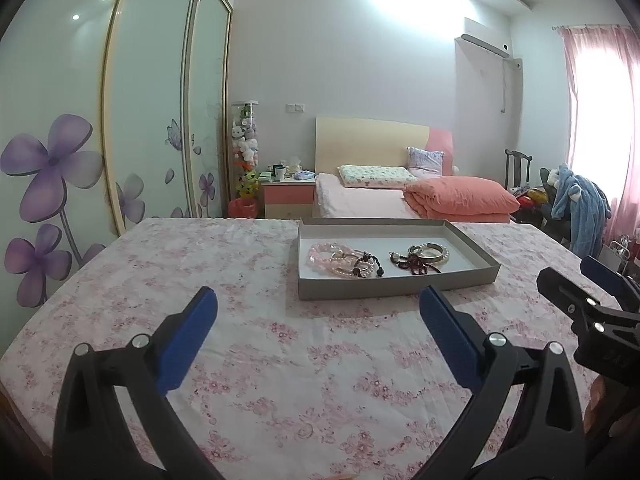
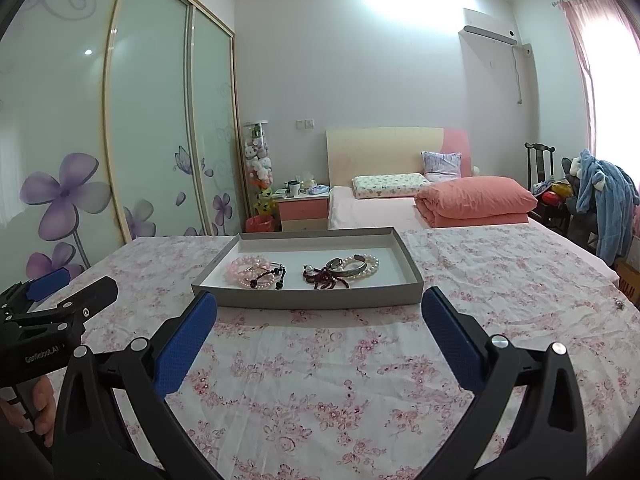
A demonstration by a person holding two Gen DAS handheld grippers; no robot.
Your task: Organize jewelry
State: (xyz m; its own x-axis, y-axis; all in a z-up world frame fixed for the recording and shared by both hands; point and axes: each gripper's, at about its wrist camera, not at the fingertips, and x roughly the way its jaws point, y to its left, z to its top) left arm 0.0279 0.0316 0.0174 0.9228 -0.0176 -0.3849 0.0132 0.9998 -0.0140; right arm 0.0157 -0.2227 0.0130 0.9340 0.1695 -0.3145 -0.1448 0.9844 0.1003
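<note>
Two sets of tongs, both spread wide and holding nothing: the left tongs [image 1: 318, 306] and right tongs [image 2: 318, 306] hover low over the pink floral cloth [image 2: 320, 380] on the surface, short of the grey tray [image 2: 224, 294]. All the jewelry I can spot sits inside that tray in two little heaps, a pink bead bracelet clump [image 2: 250, 272] with dark beaded cords on the left side, and a pearl bangle pile [image 2: 360, 266] with a dark red tassel thing [image 2: 326, 278] on the right side. Honestly this scene fits either end of the job: pieces dumped in and waiting to be sorted or untangled, or pieces already gathered into the tray with the tongs pulled back. Can't call it from one look. If anything does get picked, my guess is it needs a careful pinch on a single strand, since the loops overlap and could drag each other along. View differences: the right wrist camera sees the tray nearly dead centre, plus the person's hand [image 2: 42, 404] on the left handle, and a tiny object [image 2: 620, 304] out on the cloth at far right, too small to identify. From the left wrist camera, the tray [image 1: 396, 290] sits off to the right with the other tongs poking in at the edge.
</note>
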